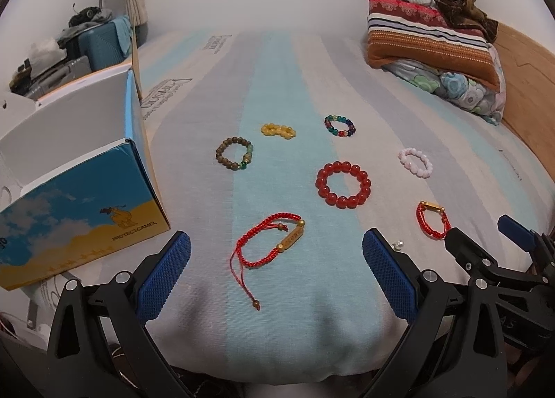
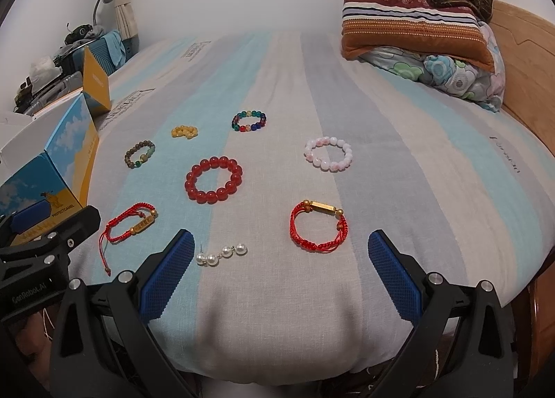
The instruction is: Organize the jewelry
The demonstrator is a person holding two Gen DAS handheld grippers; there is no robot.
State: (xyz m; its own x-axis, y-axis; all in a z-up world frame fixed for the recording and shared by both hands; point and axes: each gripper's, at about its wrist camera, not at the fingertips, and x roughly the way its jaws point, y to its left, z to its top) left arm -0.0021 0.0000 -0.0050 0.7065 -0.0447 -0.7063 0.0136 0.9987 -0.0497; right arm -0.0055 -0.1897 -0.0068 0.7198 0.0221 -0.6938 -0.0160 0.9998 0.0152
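1. Left gripper [image 1: 276, 252]: spread wide, holding nothing, hovering low over the near edge of the bed [image 1: 277, 346]. Right gripper [image 2: 281, 252]: likewise wide open and empty
2. Between the left gripper's fingers lies a red cord bracelet with a gold tube bead [image 1: 269, 242], flat on the sheet; its bead's long axis runs from near left to far right, and its loose tail trails toward the camera
3. Ahead of the right gripper lies a second red cord bracelet with a gold bar [image 2: 317, 226]; the bar lies roughly crosswise at the loop's far side. Pearl earrings [image 2: 222, 254] sit just beside the right gripper's left finger, in a row left to right
4. Judgement: first pick not yet begun. Close across the cord, not the bead, pressing lightly into the soft sheet
5. The open shoebox [image 1: 79, 210] at far left is the likely destination
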